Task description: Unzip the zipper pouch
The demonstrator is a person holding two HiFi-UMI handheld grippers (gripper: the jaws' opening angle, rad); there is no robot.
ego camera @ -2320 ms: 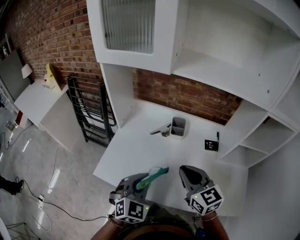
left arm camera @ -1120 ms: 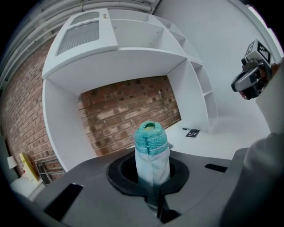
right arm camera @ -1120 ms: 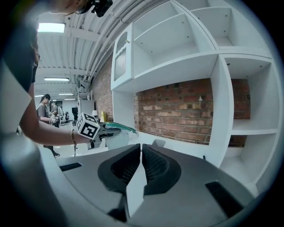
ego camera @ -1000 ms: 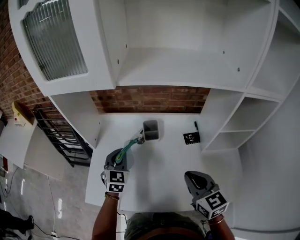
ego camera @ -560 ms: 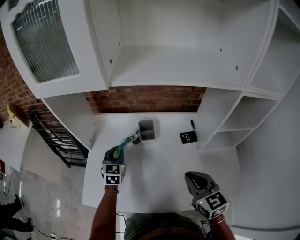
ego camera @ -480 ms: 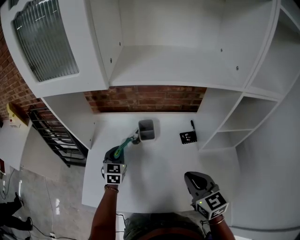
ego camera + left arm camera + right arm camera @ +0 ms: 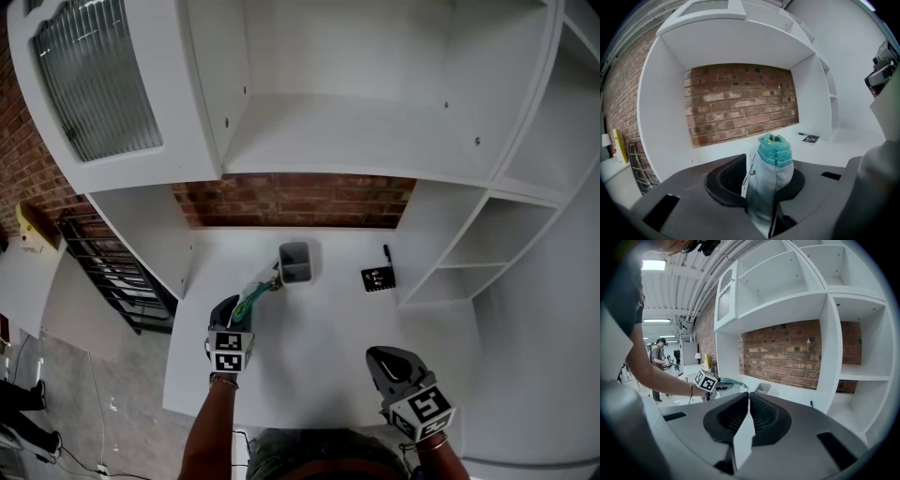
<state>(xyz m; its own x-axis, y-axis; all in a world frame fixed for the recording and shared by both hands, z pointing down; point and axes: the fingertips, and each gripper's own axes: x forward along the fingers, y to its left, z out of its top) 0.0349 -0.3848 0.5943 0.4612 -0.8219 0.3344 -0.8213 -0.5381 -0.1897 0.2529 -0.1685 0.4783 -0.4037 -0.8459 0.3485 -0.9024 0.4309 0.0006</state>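
The zipper pouch [image 7: 251, 299], teal-edged and pale grey, sticks out of my left gripper [image 7: 229, 311] toward the grey cup [image 7: 294, 262] at the desk's left middle. In the left gripper view the pouch [image 7: 774, 161] stands upright between the jaws of that gripper [image 7: 761, 190], filling the gap; the jaws are opening, with the pads still against the fabric. My right gripper [image 7: 385, 362] hovers shut and empty near the desk's front right. From the right gripper [image 7: 748, 401] view, the pouch [image 7: 729, 381] points right from the left hand.
A black marker card [image 7: 377, 278] with a pen [image 7: 387, 252] beside it lies at the back right of the white desk [image 7: 319, 328]. A small metal object [image 7: 274, 279] rests against the cup. Shelves and a brick wall close off the back. A black rack [image 7: 122, 281] stands left of the desk.
My left gripper carried the pouch from the desk's front edge out to the left middle near the grey cup, then held about still. The right gripper has stayed at the front right.
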